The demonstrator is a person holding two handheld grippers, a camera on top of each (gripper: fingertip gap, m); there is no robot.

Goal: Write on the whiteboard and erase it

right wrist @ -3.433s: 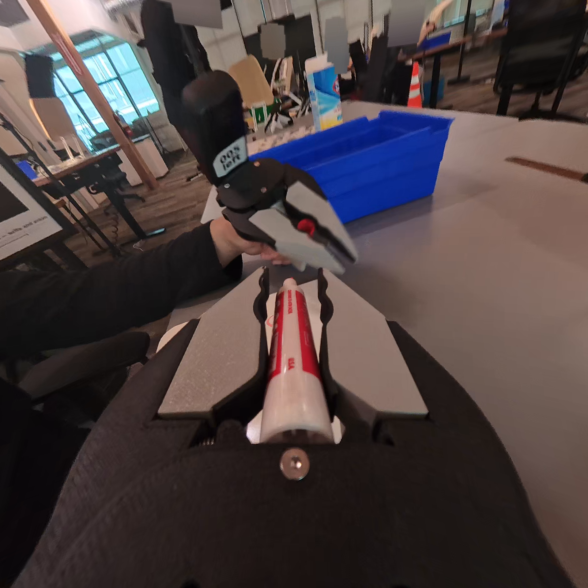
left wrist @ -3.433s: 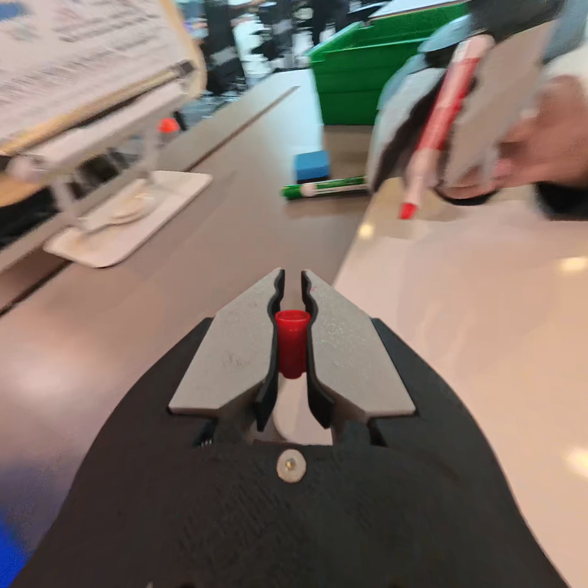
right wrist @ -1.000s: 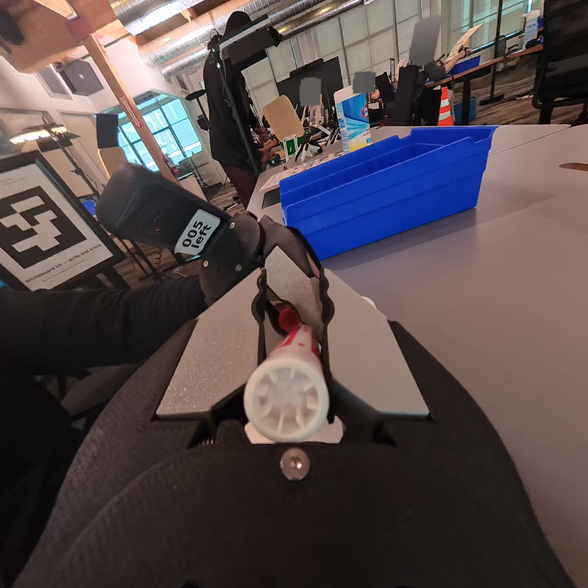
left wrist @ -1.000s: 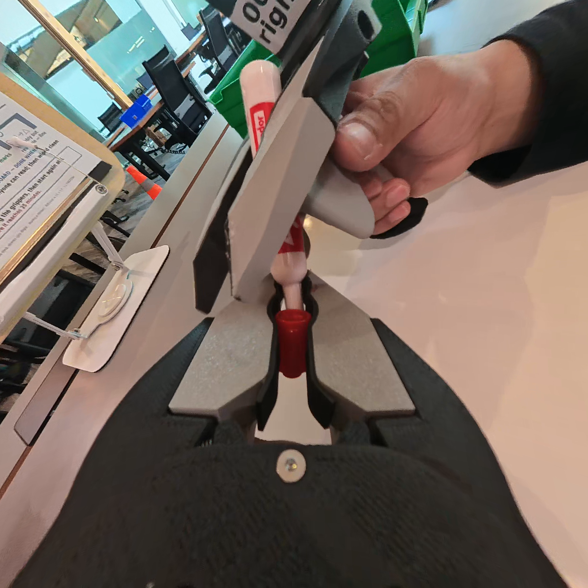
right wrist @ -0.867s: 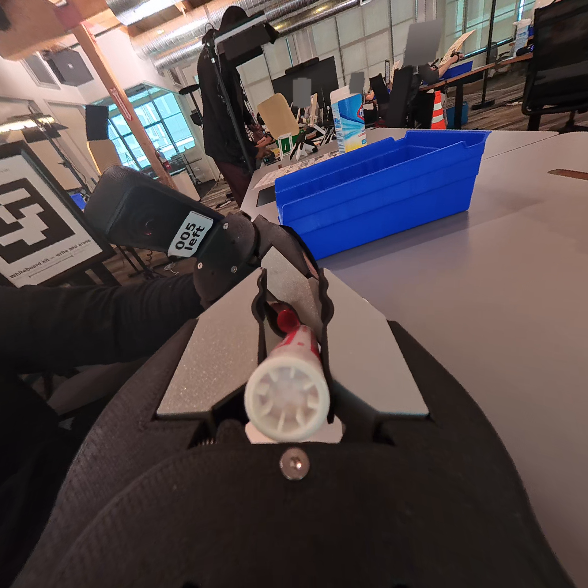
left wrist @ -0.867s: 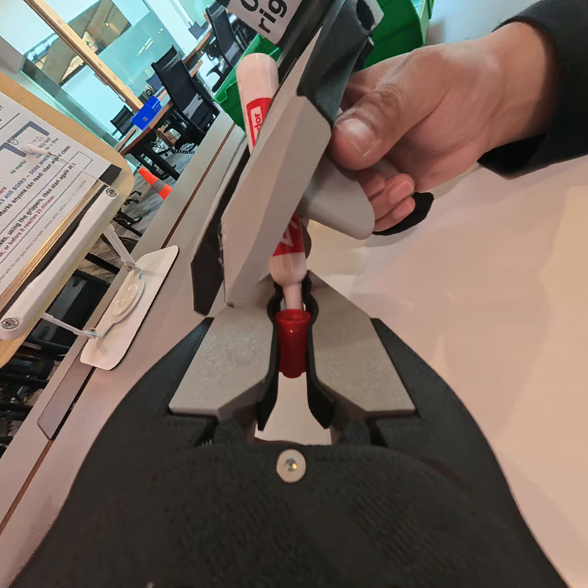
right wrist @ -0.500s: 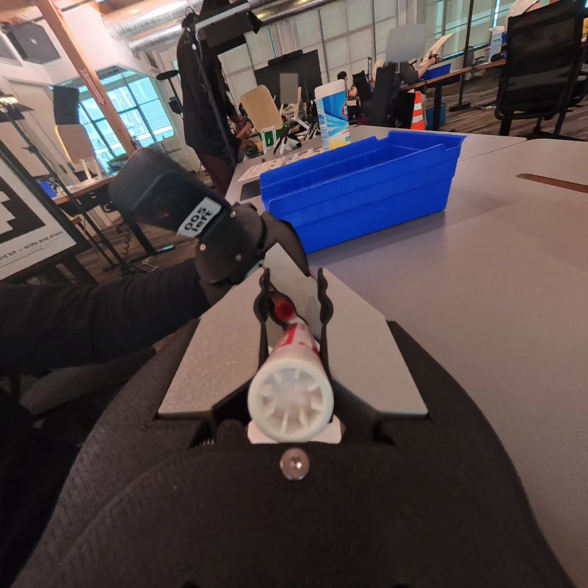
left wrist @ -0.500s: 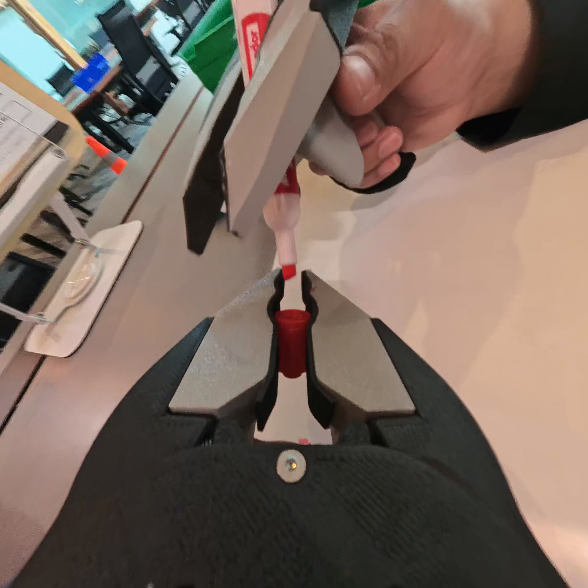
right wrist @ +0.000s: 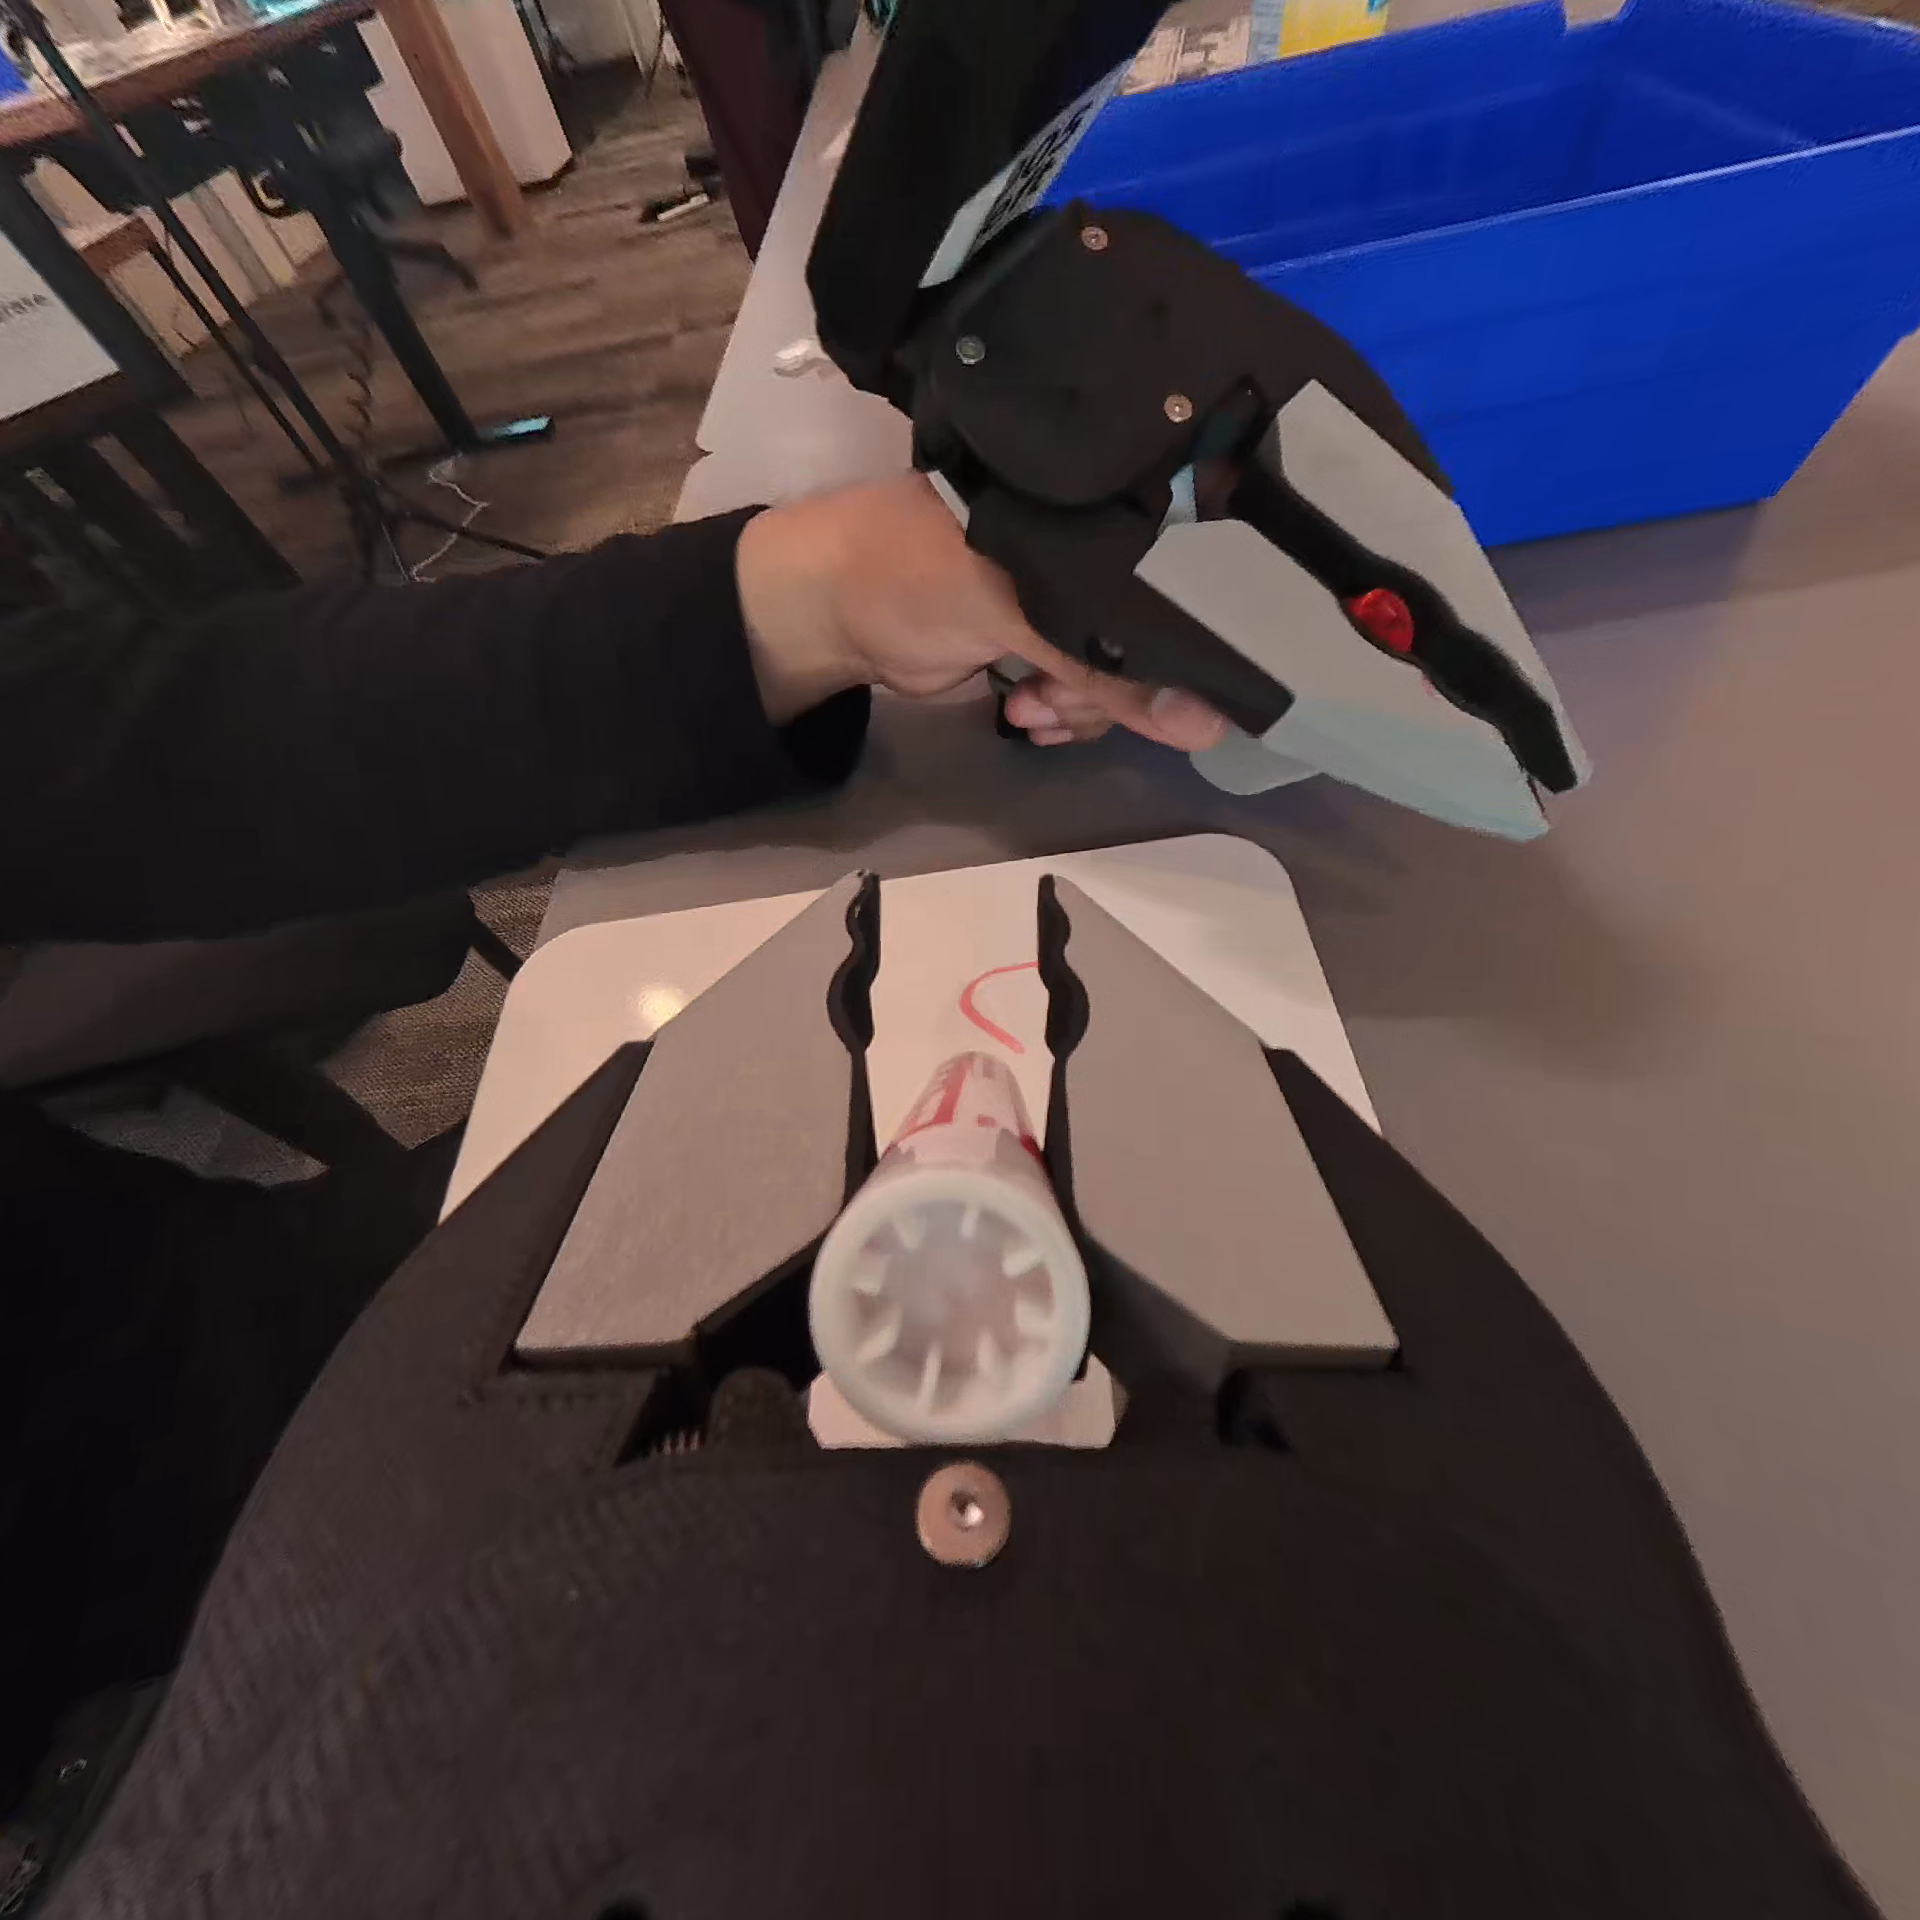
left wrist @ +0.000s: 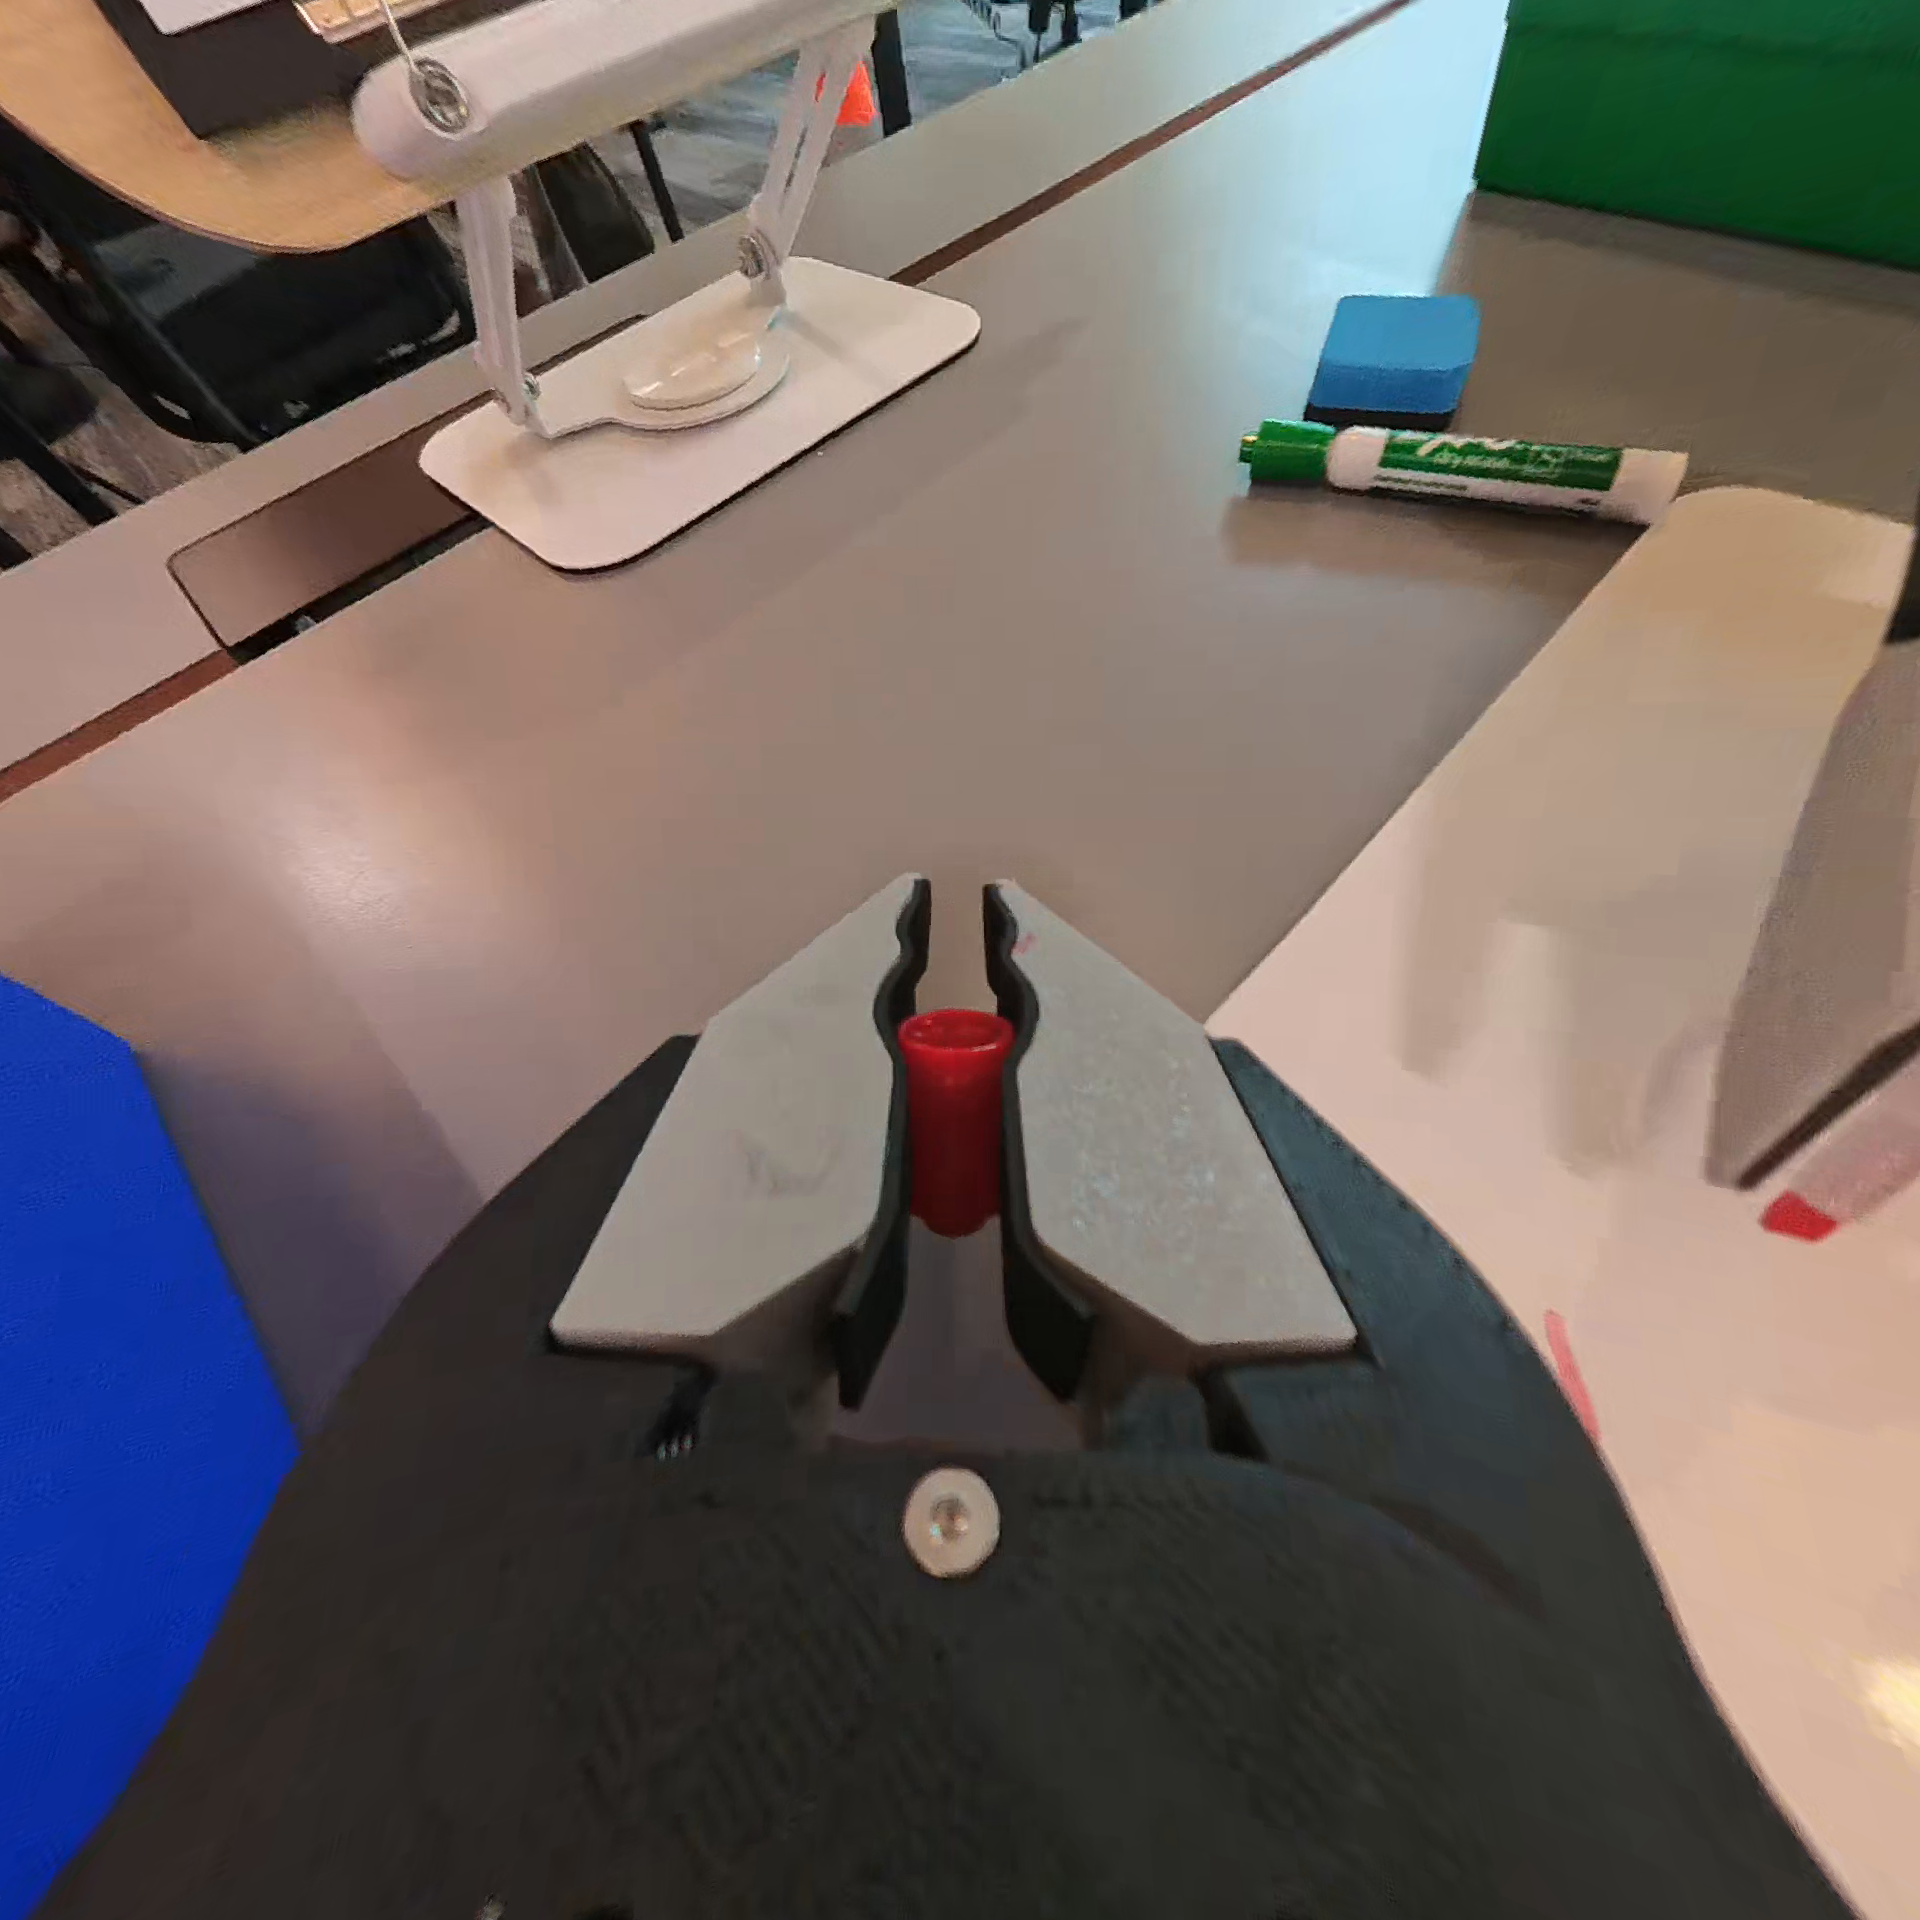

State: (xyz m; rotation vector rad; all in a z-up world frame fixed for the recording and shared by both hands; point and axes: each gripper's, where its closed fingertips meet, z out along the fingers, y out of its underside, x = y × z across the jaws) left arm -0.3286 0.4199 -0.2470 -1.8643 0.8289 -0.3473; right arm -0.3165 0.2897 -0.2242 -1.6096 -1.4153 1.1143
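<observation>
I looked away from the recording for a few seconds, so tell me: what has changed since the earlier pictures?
The right claw carried the uncapped red marker away from the left claw, down over the whiteboard, where a curved red stroke now shows. The left claw swung off over the table. Unchanged: the left claw grips the red cap, the right grips the marker; the green marker and blue eraser lie untouched.

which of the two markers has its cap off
The red marker clamped in the right gripper, its bare red tip exposed over the whiteboard. The green marker lying on the table is capped.
</observation>
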